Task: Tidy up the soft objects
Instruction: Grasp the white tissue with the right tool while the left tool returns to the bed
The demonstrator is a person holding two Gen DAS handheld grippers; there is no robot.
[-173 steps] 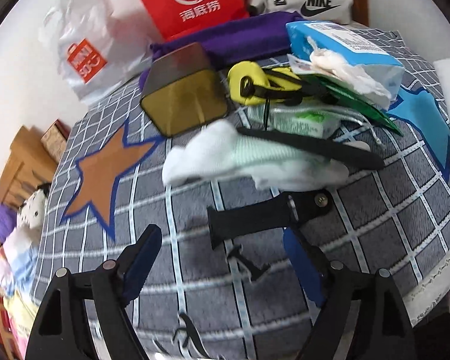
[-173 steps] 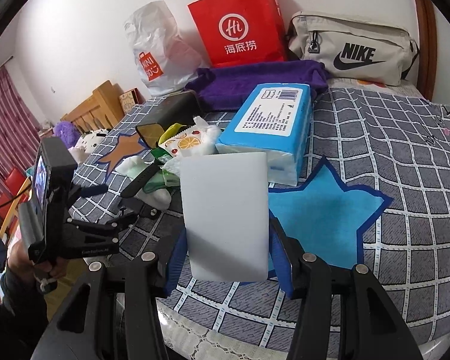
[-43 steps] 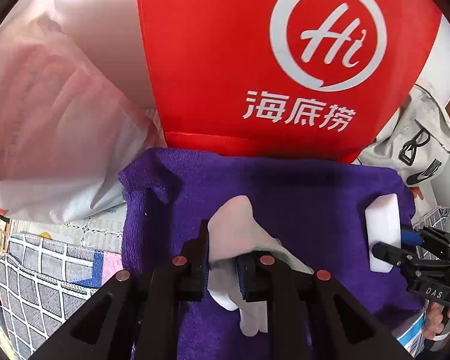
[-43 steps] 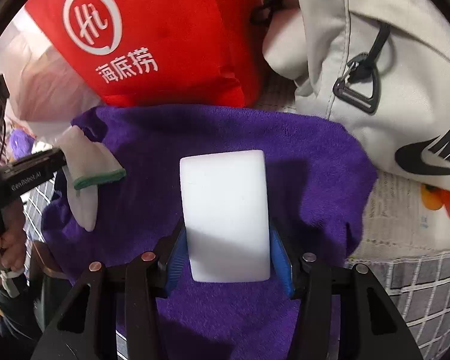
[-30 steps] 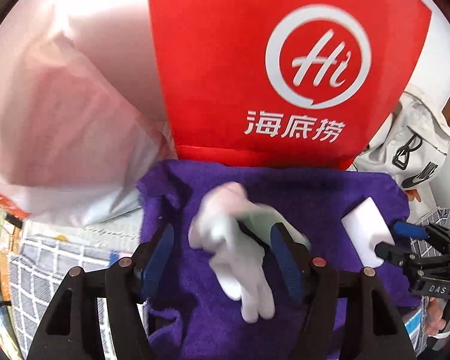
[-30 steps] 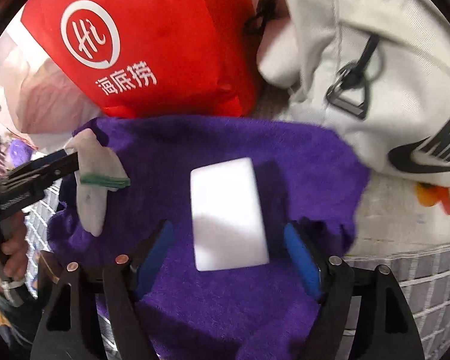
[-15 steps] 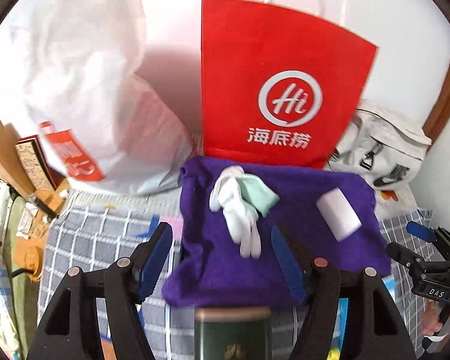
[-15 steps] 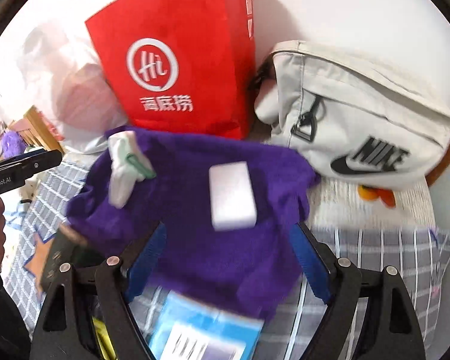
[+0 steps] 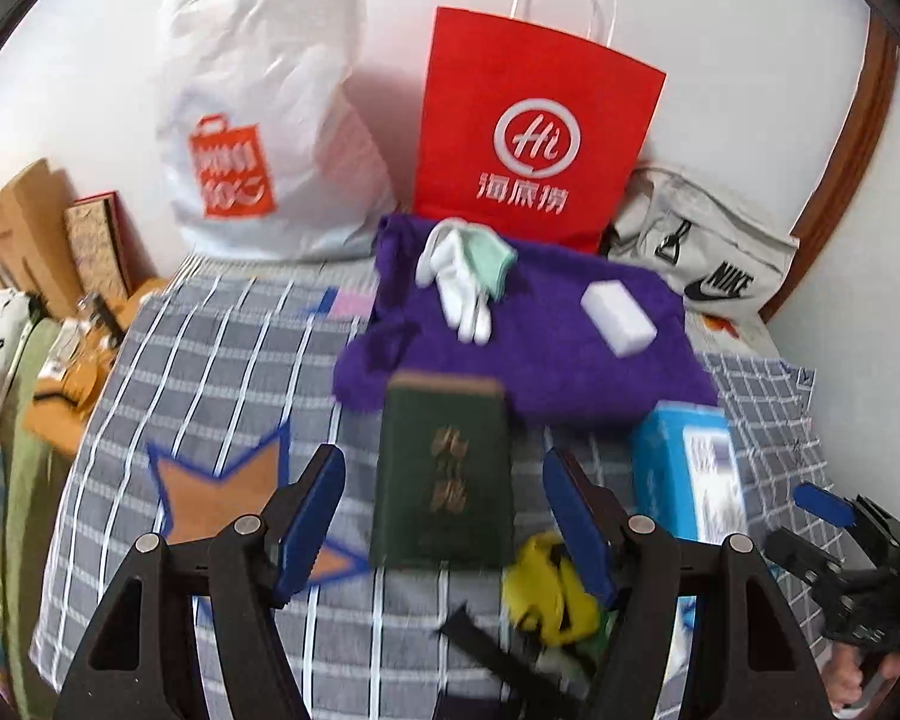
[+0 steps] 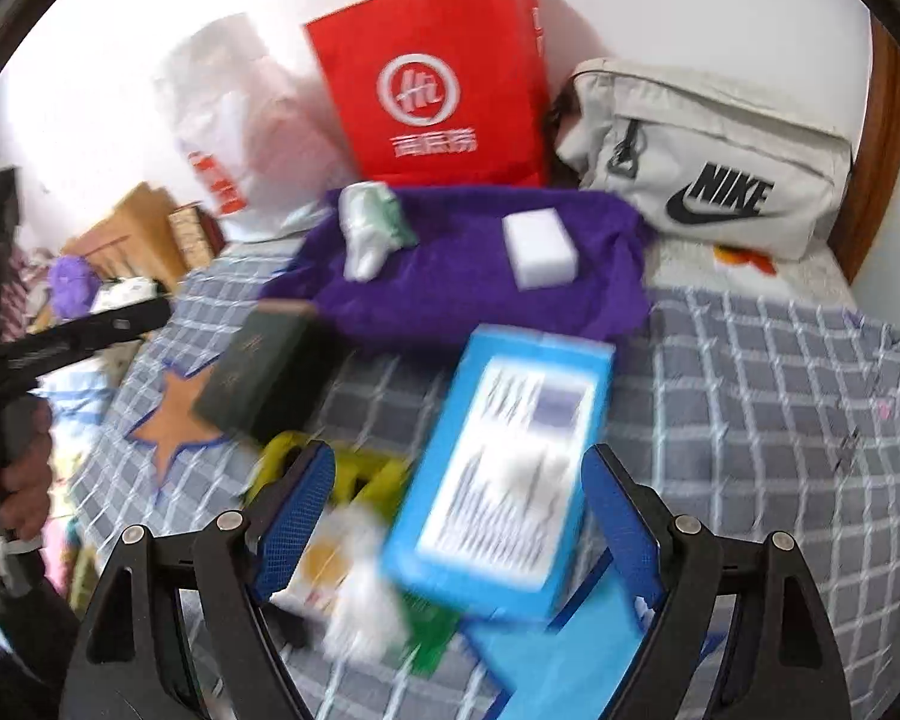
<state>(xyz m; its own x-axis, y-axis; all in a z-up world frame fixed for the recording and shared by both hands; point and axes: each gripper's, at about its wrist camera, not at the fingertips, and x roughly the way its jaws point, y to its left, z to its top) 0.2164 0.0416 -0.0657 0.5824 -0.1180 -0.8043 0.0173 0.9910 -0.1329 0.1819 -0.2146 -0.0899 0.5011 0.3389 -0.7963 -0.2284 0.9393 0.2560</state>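
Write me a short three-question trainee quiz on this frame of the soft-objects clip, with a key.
1. True or false: the white sponge lies on the purple towel.
2. What stands directly behind the purple towel? A) red paper bag B) a laundry basket C) a pillow
3. Fill in: both the left hand-held gripper and the right hand-held gripper are ____ and hold nothing.

Key: 1 true, beside the white-and-green sock. 2 A. 3 open.
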